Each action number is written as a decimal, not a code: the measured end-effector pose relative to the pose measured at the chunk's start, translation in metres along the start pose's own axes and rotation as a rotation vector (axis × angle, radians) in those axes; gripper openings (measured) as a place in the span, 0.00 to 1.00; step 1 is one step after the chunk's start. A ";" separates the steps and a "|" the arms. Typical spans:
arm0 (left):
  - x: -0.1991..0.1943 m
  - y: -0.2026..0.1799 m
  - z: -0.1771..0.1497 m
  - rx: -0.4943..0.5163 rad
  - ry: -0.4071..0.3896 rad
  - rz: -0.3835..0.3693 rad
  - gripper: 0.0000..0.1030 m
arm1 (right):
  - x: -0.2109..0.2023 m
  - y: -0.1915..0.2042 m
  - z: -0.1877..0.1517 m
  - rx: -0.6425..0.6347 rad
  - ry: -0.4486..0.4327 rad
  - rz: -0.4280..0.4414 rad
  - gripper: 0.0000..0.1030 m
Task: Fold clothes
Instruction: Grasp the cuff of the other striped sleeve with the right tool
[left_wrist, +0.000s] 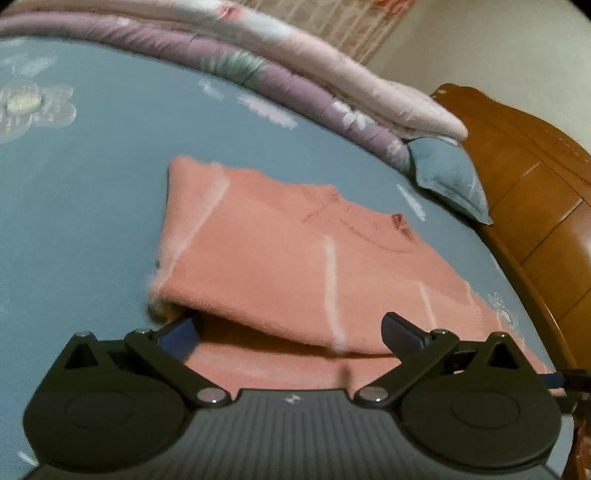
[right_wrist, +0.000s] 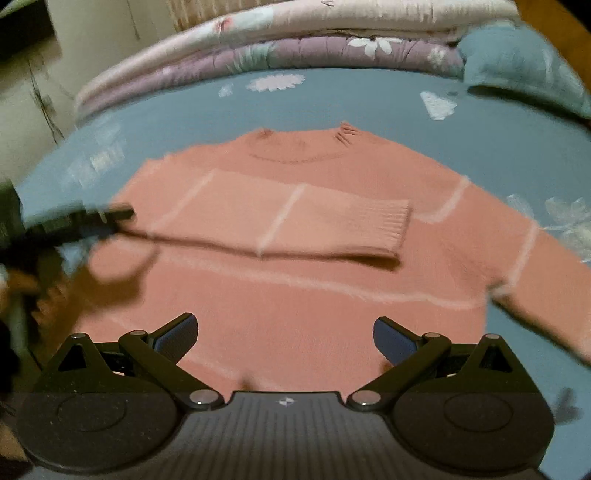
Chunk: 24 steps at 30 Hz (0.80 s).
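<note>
Only the right wrist view takes in the whole salmon-pink knitted sweater with pale stripes (right_wrist: 295, 258), lying flat on the blue flower-printed bed sheet (right_wrist: 369, 107) with its round neckline at the far side, one sleeve folded across the chest so its ribbed cuff (right_wrist: 391, 229) lies on the body, and the other sleeve (right_wrist: 546, 295) stretched out off the sweater's right side. That view also catches the left gripper (right_wrist: 110, 218) as a blurred dark shape at the sweater's left edge. The left wrist view sees the sweater (left_wrist: 280, 258) from the side, and alone shows the orange-brown wooden headboard (left_wrist: 535, 206) beyond the sweater's neckline end, past a small blue cushion (left_wrist: 447, 177). Both views show the stack of folded pink and lilac quilts (right_wrist: 295, 40) behind the sweater. The left gripper (left_wrist: 291, 336) has its jaws wide, holding nothing, one blue-padded finger (left_wrist: 181, 336) tucked under the folded sleeve's edge. The right gripper (right_wrist: 284, 336) hangs above the sweater's hem, jaws wide and empty
</note>
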<state>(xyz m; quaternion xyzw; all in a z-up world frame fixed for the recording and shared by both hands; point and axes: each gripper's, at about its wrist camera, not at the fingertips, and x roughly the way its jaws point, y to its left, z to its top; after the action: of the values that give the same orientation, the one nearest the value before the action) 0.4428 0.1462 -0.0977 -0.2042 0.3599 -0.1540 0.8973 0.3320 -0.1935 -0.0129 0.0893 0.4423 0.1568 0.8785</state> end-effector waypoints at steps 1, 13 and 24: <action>0.000 -0.003 -0.002 0.016 -0.006 0.008 0.99 | 0.006 -0.008 0.004 0.038 -0.005 0.041 1.00; 0.008 -0.051 -0.005 0.266 0.132 0.181 0.99 | 0.051 -0.092 0.008 0.422 -0.097 0.285 1.00; 0.025 -0.068 -0.024 0.392 0.146 0.181 0.99 | 0.082 -0.101 0.034 0.369 -0.204 0.290 0.99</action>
<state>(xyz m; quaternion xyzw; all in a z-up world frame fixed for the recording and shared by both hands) 0.4343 0.0700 -0.0957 0.0189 0.4038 -0.1544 0.9015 0.4256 -0.2595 -0.0843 0.3262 0.3549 0.1878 0.8558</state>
